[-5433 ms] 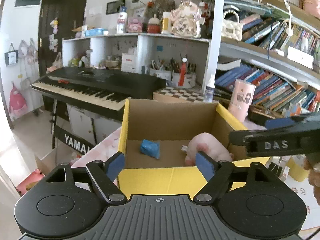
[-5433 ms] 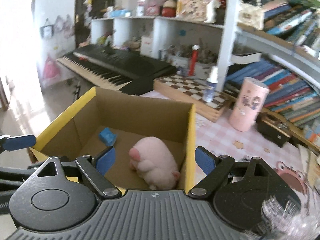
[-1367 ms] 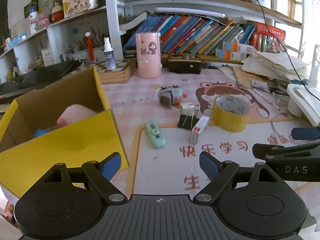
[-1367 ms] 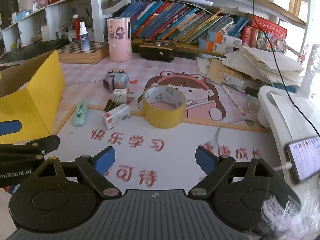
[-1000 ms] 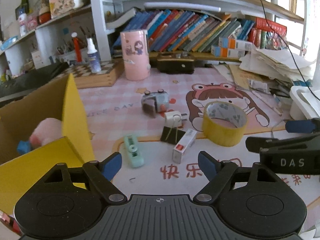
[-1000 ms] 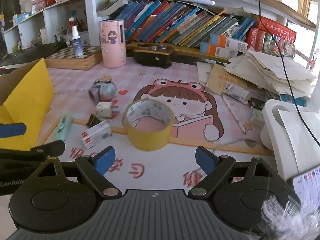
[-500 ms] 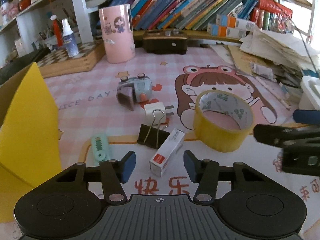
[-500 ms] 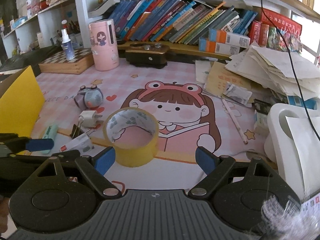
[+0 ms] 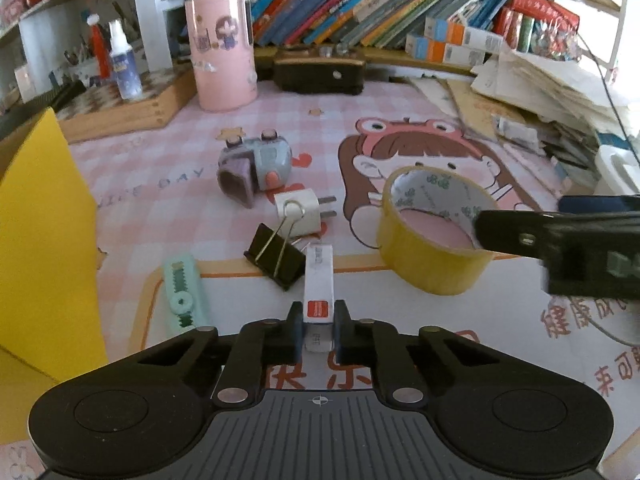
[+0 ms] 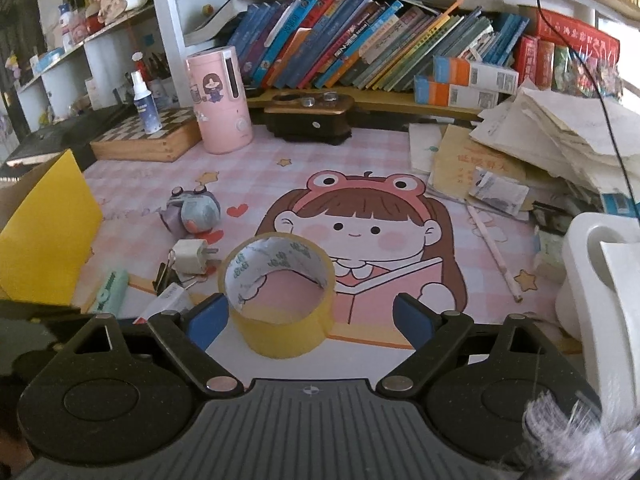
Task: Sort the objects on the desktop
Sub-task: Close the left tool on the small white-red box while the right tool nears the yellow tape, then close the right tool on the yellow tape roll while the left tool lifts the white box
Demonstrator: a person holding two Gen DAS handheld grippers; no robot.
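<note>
My left gripper (image 9: 317, 336) is shut on the near end of a small white box with a red label (image 9: 318, 280), which lies on the desk mat. A black binder clip (image 9: 276, 256), a white plug (image 9: 304, 212), a mint-green cutter (image 9: 182, 292) and a grey-purple toy camera (image 9: 256, 168) lie just beyond it. The yellow cardboard box (image 9: 40, 240) stands at the left. My right gripper (image 10: 310, 320) has its jaws opening. The yellow tape roll (image 10: 280, 292) sits partly between the fingers, near the left pad (image 10: 208, 320), and neither pad presses on it.
A pink cylinder (image 9: 222, 52), a dark case (image 9: 320, 72) and a wooden chessboard box (image 10: 148, 140) stand at the back under the bookshelf. Loose papers (image 10: 540, 140) pile up at the right, beside a white appliance (image 10: 600, 280).
The left gripper came forward and down over the white box and closed on it. The right gripper moved in toward the tape roll, which now sits at its fingertips.
</note>
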